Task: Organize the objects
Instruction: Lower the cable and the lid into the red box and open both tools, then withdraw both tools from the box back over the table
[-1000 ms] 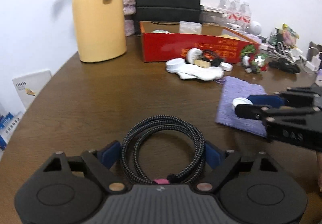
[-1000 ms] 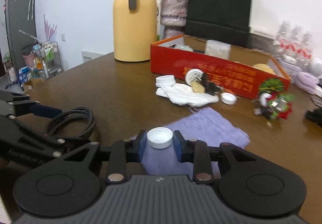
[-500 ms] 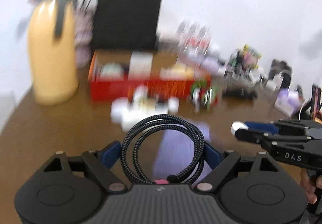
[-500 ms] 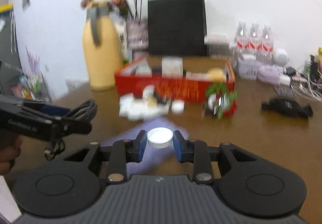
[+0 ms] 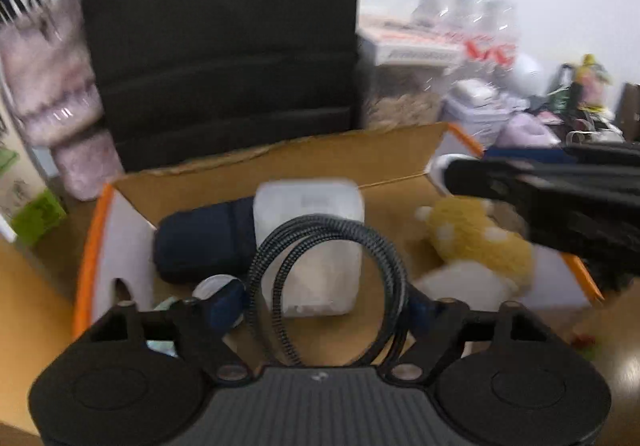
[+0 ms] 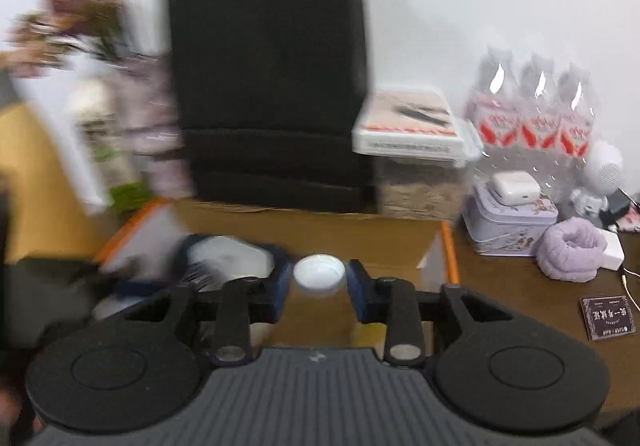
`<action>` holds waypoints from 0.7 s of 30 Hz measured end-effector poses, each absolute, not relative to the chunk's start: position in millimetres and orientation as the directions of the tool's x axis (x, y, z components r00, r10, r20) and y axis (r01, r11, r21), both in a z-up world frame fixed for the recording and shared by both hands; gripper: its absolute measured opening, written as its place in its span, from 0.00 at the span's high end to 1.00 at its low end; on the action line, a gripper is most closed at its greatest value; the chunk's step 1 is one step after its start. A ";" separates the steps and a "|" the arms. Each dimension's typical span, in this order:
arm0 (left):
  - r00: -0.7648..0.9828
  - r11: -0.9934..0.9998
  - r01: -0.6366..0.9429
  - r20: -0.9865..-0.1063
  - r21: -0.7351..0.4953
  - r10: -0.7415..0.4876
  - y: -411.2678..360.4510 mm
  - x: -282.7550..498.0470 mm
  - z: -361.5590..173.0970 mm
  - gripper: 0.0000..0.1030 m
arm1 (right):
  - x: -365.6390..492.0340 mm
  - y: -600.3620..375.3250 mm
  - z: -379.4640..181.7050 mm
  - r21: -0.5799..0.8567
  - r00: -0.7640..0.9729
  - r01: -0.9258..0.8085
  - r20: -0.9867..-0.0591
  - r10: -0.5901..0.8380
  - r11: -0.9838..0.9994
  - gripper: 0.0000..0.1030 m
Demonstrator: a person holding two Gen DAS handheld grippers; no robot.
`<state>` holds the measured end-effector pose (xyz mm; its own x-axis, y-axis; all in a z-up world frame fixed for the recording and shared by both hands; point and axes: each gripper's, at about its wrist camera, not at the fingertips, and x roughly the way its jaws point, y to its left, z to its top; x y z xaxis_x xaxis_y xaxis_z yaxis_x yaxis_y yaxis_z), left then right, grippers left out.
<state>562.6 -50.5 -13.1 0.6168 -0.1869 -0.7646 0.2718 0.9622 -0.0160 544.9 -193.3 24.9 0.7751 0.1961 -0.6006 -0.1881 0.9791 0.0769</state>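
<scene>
My left gripper (image 5: 324, 302) hangs over the open cardboard box (image 5: 92, 246) with the orange rim. A coiled black braided cable (image 5: 276, 266) stands between its blue pads. The jaws are closing and the pads press on the coil's sides. My right gripper (image 6: 318, 282) is above the same box (image 6: 448, 246), near its right end. Its jaws are opening, and a white bottle cap (image 6: 319, 273) sits between the pads with a thin gap on each side. In the left wrist view the right gripper (image 5: 444, 169) reaches in from the right with the cap (image 5: 437, 165) at its tip.
The box holds a navy pouch (image 5: 200, 246), a white plastic container (image 5: 312, 213) and a yellow plush toy (image 5: 472, 238). A black paper bag (image 6: 272, 85) stands behind it. Right of the box are a tin (image 6: 508, 221), water bottles (image 6: 536, 117), a rolled purple cloth (image 6: 568, 250) and a dark card (image 6: 608, 316).
Both grippers rose off the table and swept forward to above the box, carrying the cable and the cap. The right jaws have spread away from the cap.
</scene>
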 end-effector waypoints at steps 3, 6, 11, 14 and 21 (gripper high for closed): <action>0.629 0.952 0.302 -0.738 -0.058 -0.245 -46.2 562.7 -15.7 0.21 | 569.1 -198.2 7.1 0.058 0.775 -0.129 -0.617 0.137 0.990 0.47; 0.646 0.945 0.319 -0.713 -0.072 -0.272 -33.2 553.0 -7.0 0.17 | 564.7 -211.2 3.5 0.099 0.789 -0.119 -0.595 0.154 0.988 0.32; 0.698 0.966 0.256 -0.683 -0.044 -0.216 -12.3 528.5 24.1 0.16 | 542.5 -224.7 18.9 0.101 0.804 -0.109 -0.576 0.148 0.989 0.27; 0.744 0.970 0.236 -0.631 -0.059 -0.220 -0.5 491.3 47.9 0.15 | 508.2 -228.6 36.6 0.101 0.812 -0.123 -0.562 0.159 0.987 0.18; 0.823 0.971 0.229 -0.518 -0.074 -0.233 21.5 334.9 60.5 0.09 | 336.9 -221.7 52.2 0.062 0.851 -0.250 -0.461 0.250 0.966 0.00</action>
<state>334.9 21.5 60.5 0.8229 -0.2333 -0.5181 0.2289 0.9707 -0.0737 336.8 -221.7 52.2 0.8514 0.2495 -0.4613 -0.2496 0.9664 0.0620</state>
